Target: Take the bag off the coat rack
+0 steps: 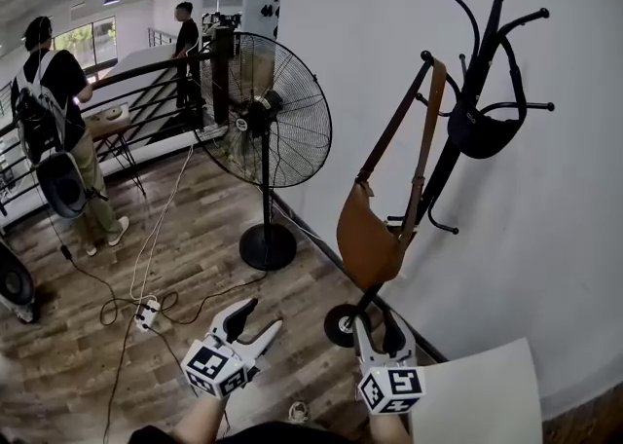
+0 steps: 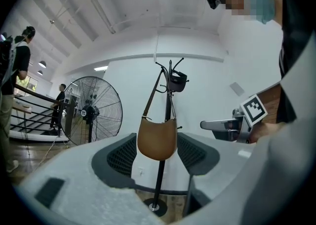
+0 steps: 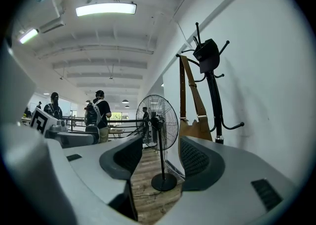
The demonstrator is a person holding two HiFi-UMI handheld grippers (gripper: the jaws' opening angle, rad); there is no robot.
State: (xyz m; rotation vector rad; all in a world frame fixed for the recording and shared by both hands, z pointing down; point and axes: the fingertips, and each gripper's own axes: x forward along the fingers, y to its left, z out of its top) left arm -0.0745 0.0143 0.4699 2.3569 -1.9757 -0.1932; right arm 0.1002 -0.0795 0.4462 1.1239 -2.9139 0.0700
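Left gripper [image 1: 261,315]: held low at the bottom of the head view, marker cube toward the camera, jaws spread apart and holding nothing. In its own view the bag is framed in the gap, but it hangs well beyond the pads.
Right gripper [image 1: 378,327]: just beside the left one, aimed toward the foot of the coat rack. Its jaws are parted and empty, and its own view shows only floor and the fan's stand between them.
Bag [image 1: 367,238]: tan and rounded, hanging on the coat rack, well apart from both grippers and clear of the floor.
Strap [image 1: 421,140]: long and brown, looped over one of the upper hooks, so the bag's body sits low beside the pole.
Coat rack [image 1: 479,62]: black, upright on a round base, close to the white wall [image 1: 555,238].
Dark item [image 1: 484,130]: hung from a higher hook; possibly a small pouch or a cap, too dim to tell.
Fan [image 1: 268,121]: large pedestal fan on the floor, left of the rack.
Floor [image 1: 195,257]: wood planks, with a power strip [image 1: 146,314] and loose cables.
People: one with a backpack [image 1: 58,130] and another [image 1: 185,43] farther off, both by the railing [image 1: 146,82].
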